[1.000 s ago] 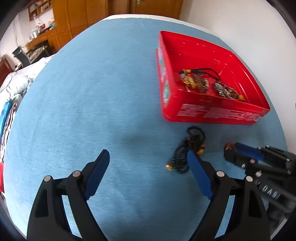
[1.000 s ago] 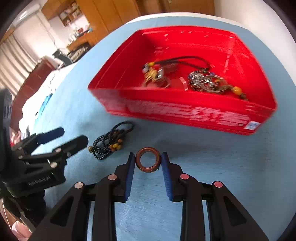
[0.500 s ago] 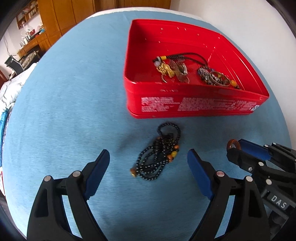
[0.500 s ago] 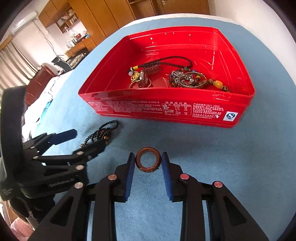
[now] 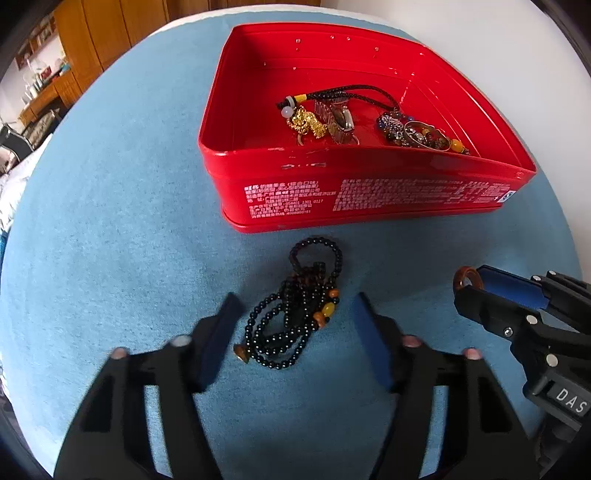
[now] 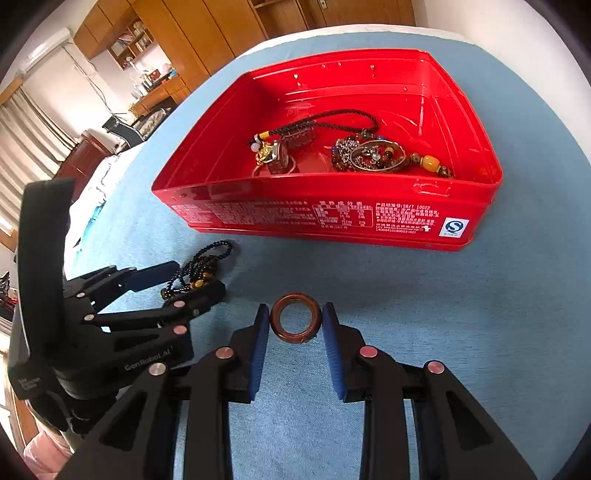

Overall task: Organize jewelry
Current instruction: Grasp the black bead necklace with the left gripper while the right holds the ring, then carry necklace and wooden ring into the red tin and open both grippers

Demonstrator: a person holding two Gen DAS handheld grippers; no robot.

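Observation:
A black bead necklace [image 5: 295,314] with amber beads lies on the blue cloth just in front of the red tin [image 5: 369,199]. My left gripper [image 5: 295,306] is open, its fingers either side of the necklace, low over it. My right gripper [image 6: 295,321] is shut on a brown ring [image 6: 295,324], held above the cloth in front of the tin [image 6: 332,218]. The ring also shows in the left wrist view [image 5: 468,279]. The necklace shows in the right wrist view [image 6: 199,269], partly hidden by the left gripper.
The tin holds several pieces of jewelry [image 5: 369,118], among them a gold charm on a black cord and a bangle [image 6: 376,155]. The blue cloth [image 5: 110,221] covers a round table. Wooden cabinets [image 6: 221,29] stand beyond it.
My left gripper has swung right and moved down over the necklace, its fingers narrowing around it. My right gripper has kept hold of the ring and shifted slightly toward the tin.

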